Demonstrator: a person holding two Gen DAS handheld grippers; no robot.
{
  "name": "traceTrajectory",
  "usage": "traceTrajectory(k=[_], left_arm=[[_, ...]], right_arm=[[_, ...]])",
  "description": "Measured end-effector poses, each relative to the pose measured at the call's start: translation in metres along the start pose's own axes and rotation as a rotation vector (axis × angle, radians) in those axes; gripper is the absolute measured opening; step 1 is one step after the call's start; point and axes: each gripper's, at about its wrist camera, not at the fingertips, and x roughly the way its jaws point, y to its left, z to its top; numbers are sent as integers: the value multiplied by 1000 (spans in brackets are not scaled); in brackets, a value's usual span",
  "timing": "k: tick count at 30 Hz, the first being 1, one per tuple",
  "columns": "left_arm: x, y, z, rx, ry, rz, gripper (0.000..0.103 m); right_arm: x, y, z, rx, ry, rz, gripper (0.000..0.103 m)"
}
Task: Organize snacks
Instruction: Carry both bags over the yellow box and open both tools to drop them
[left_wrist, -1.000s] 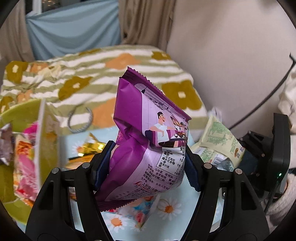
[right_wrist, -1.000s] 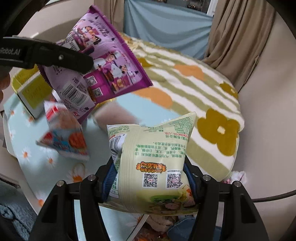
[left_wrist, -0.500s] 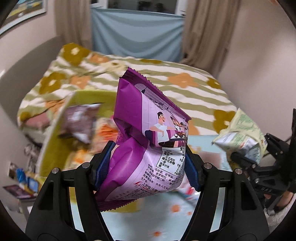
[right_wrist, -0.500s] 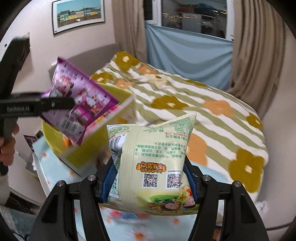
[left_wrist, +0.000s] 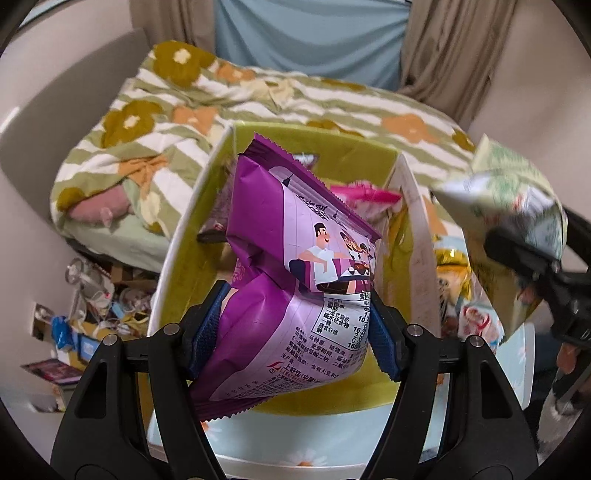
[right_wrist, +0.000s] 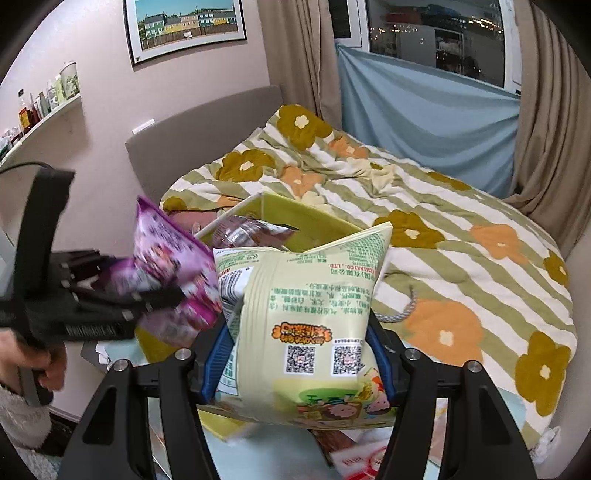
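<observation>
Purple snack packet (left_wrist: 295, 280) sits pinched between the left gripper (left_wrist: 295, 332) pads, poised above the yellow-green box (left_wrist: 369, 155) that already holds other snacks — a drop-in seems next. From the right wrist, the right gripper (right_wrist: 301, 365) clamps a pale green packet (right_wrist: 303, 317) beside that box (right_wrist: 317, 221) — likely waiting its turn.

Purple packet (left_wrist: 295, 280) hides most of the yellow box (left_wrist: 332, 147) behind it; beside that box, the green packet (left_wrist: 517, 199) is blurred.
</observation>
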Motion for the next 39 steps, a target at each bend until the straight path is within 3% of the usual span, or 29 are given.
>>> traceTrajectory(k=[3, 4, 5, 6, 7, 18, 27, 28, 29, 30, 39], left_arm=[[14, 3, 3, 51, 23, -36, 71], [18, 1, 5, 66, 27, -49, 79], [21, 0, 6, 81, 32, -59, 94], [23, 1, 8, 91, 29, -58, 102], [23, 2, 11, 102, 12, -45, 103], [0, 37, 11, 107, -55, -54, 103], [9, 56, -9, 82, -30, -16, 103], [10, 59, -11, 78, -27, -13, 103], [10, 60, -12, 78, -28, -11, 103], [10, 60, -13, 80, -29, -10, 103], [7, 61, -12, 68, -46, -25, 103]], right_arm=[[14, 4, 7, 26, 20, -19, 60], [18, 4, 9, 42, 27, -28, 60], [24, 3, 11, 65, 34, -38, 60], [26, 2, 11, 85, 41, -45, 60], [30, 1, 11, 111, 51, -57, 60], [49, 5, 11, 229, 98, -105, 60], [91, 21, 15, 286, 131, -67, 62], [94, 21, 14, 297, 130, -59, 70], [96, 21, 12, 312, 122, -47, 91], [97, 20, 10, 322, 114, -38, 102], [78, 23, 10, 300, 62, -63, 103]])
